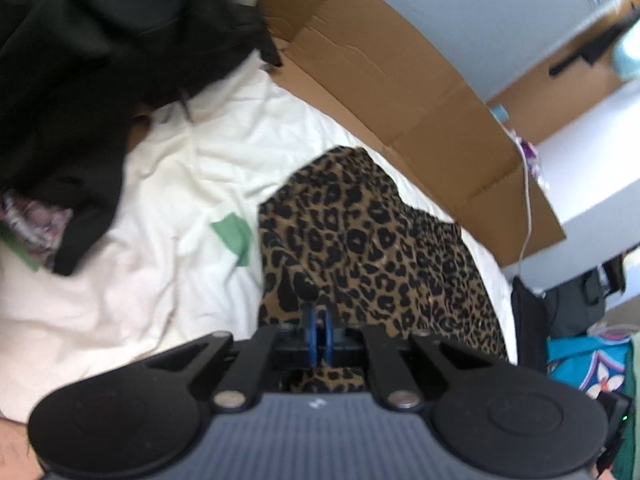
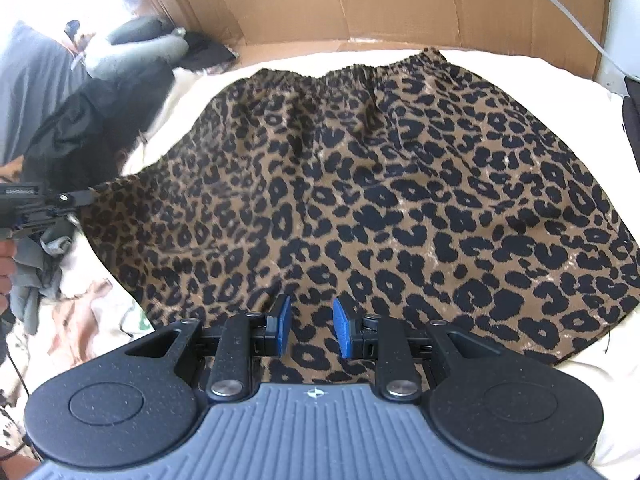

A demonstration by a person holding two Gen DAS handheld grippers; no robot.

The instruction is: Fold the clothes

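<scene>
Two matching hand-held grippers share one build: a ribbed slate-grey housing (image 2: 316, 436) with a small white emblem (image 2: 315, 393) near its far edge, flanked by two round matte-black discs (image 2: 108, 404), each with a circular inset. Black link arms run from silver pivot screws (image 2: 227, 388) toward the fingers, which carry textured blue pads (image 2: 285, 322). The left gripper (image 1: 317, 328) has the same grey ribbing, black discs and blue pads. At the far left of the right wrist view, part of a bare hand (image 2: 6, 258) shows.
</scene>
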